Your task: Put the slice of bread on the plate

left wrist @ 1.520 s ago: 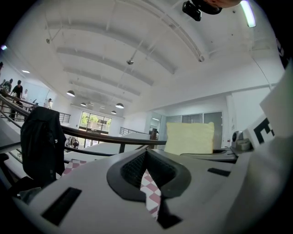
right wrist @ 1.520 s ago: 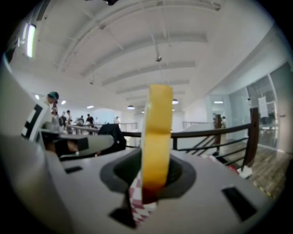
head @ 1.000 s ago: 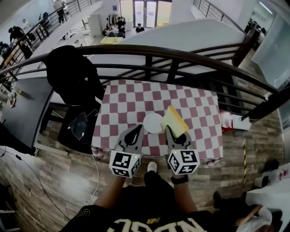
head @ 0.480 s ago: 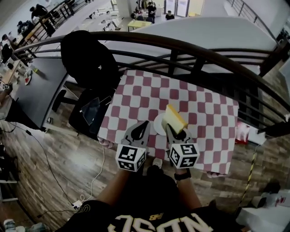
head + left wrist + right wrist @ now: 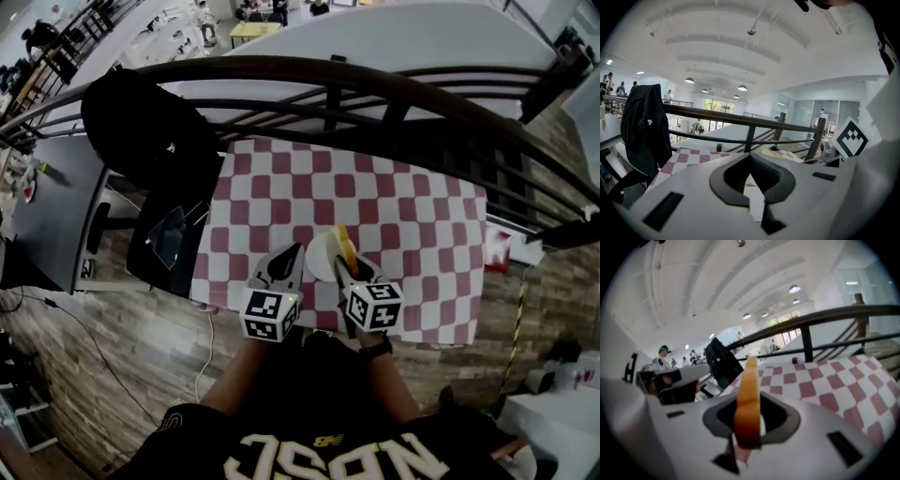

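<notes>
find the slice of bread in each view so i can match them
Head view: slice of bread, edge-on, just below centre, over the plate's right side.
Left gripper view: not clearly in it.
Right gripper view: slice of bread dead centre, upright between the jaws.
Shared landmark: the dark railing, in all three views.

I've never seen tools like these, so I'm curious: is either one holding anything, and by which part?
The right gripper holds the slice of bread on edge, pinched across its flat faces at one end. The left gripper holds nothing.
</notes>
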Demonstrator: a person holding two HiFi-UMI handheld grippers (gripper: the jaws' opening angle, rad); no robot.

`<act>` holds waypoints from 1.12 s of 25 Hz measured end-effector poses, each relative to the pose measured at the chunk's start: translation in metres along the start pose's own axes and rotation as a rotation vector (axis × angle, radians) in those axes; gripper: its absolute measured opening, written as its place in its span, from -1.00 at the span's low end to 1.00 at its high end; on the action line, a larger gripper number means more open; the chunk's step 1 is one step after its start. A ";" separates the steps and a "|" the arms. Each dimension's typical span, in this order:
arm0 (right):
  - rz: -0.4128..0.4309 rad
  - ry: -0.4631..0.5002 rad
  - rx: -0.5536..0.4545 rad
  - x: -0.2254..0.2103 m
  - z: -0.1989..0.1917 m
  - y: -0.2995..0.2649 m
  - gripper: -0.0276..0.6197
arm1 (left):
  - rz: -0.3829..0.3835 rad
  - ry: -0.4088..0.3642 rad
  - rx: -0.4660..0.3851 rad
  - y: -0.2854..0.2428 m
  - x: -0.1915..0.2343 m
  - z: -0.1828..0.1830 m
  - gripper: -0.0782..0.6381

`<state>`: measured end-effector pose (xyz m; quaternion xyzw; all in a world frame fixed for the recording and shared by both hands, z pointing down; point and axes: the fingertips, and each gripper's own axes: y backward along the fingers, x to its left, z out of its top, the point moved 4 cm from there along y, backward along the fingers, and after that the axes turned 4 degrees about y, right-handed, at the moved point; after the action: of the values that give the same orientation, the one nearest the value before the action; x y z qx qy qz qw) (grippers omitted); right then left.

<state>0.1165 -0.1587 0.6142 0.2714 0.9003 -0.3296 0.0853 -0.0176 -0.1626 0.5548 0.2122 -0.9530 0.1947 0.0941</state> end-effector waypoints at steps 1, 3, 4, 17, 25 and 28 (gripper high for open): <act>0.007 -0.030 0.031 -0.004 -0.010 -0.005 -0.59 | -0.005 0.014 0.020 -0.005 0.003 -0.005 -0.73; 0.021 -0.076 0.090 -0.010 -0.031 -0.016 -0.60 | -0.010 0.041 0.064 -0.015 0.010 -0.017 -0.73; 0.024 -0.100 0.115 -0.014 -0.040 -0.021 -0.60 | -0.011 0.047 0.085 -0.021 0.014 -0.023 -0.73; 0.162 -0.542 0.252 -0.037 -0.089 -0.090 -0.60 | 0.018 0.116 0.239 -0.056 0.053 -0.062 -0.73; 0.060 -0.283 0.354 -0.051 -0.096 -0.107 -0.60 | -0.018 0.076 0.262 -0.074 0.056 -0.055 -0.73; 0.031 -0.171 0.370 -0.043 -0.095 -0.108 -0.60 | -0.012 0.062 0.298 -0.070 0.060 -0.059 -0.73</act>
<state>0.0963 -0.1846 0.7607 0.2673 0.8095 -0.5100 0.1149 -0.0346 -0.2184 0.6468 0.2235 -0.9089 0.3398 0.0919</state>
